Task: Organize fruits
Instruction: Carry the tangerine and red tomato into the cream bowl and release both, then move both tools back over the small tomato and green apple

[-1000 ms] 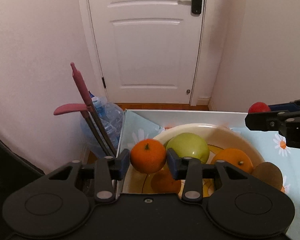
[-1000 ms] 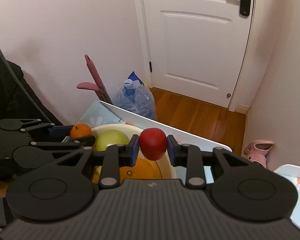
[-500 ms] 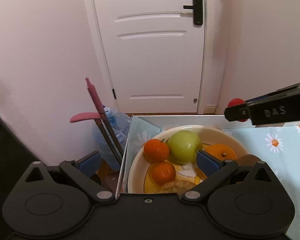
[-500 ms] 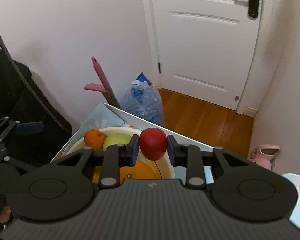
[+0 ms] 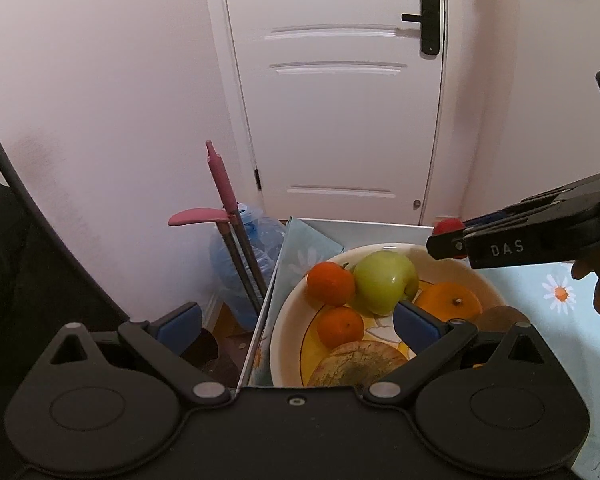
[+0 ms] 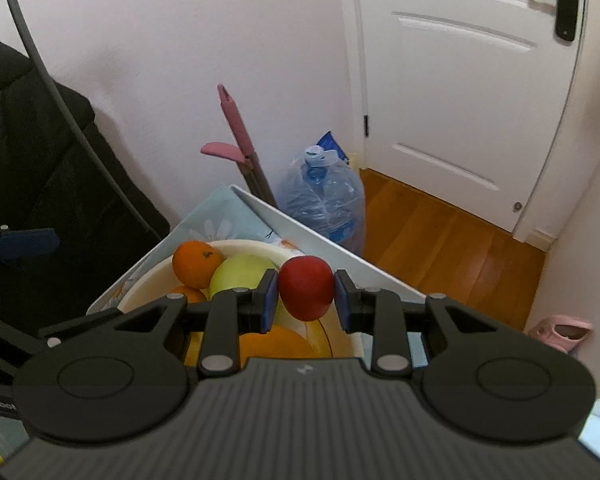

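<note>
Fruits sat piled in the bowl [image 5: 284, 328] at lower centre; my left hand-held gripper [image 5: 296, 324] was spread, the right hand-held gripper [image 6: 306, 296] pinched a red fruit [image 6: 306, 292], which I judged should be lowered gently into a gap.

A bowl [image 5: 284, 320] sits at the far left corner of the table [image 5: 560, 320], close to its left edge. In the bowl an apple [image 5: 384, 288] lies toward the back, a tangerine [image 5: 331, 283] touching its left side, a second tangerine [image 5: 339, 327] in front of that one, and an orange [image 5: 448, 306] to the apple's right. A melon [image 5: 358, 364] lies at the bowl's near side. On the floor left of the table a mop [image 5: 224, 184] leans by the wall with a water jug [image 5: 260, 240] just behind it. A door [image 5: 336, 120] stands behind the table. A slipper [image 6: 560, 330] lies on the floor at the far right
</note>
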Action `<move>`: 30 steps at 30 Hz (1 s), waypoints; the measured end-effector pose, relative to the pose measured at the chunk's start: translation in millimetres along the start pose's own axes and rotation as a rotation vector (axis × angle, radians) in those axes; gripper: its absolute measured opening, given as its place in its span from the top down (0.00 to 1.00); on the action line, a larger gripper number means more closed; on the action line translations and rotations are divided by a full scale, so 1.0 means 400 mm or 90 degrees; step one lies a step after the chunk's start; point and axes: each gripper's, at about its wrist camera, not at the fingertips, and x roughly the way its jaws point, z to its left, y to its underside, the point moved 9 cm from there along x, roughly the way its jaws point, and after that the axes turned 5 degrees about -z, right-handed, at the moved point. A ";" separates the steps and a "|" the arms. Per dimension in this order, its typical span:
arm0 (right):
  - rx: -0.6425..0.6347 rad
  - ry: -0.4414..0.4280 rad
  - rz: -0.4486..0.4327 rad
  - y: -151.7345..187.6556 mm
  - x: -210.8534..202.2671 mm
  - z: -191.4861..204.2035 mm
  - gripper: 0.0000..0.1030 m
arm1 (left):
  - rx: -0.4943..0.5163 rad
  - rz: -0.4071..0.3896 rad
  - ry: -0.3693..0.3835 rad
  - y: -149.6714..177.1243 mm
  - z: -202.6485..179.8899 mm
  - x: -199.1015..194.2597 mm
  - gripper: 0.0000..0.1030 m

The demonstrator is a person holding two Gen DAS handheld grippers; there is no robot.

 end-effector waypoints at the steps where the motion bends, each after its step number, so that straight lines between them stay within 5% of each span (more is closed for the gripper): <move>1: 0.000 -0.002 0.001 0.004 0.005 -0.001 0.57 | 0.002 0.000 -0.004 0.002 0.000 0.002 0.00; 5: -0.005 -0.011 -0.009 0.009 0.008 -0.002 0.50 | 0.003 -0.001 -0.020 0.011 0.001 0.006 0.00; 7: -0.008 -0.008 -0.017 0.006 0.002 0.001 0.17 | -0.006 0.004 -0.024 0.016 0.005 0.007 0.00; 9: -0.011 0.008 -0.040 0.001 -0.015 0.001 0.00 | -0.017 0.008 -0.021 0.021 0.009 0.005 0.00; 30: 0.030 0.072 -0.077 0.007 -0.233 0.064 0.00 | -0.033 -0.041 -0.017 -0.001 0.026 -0.141 0.00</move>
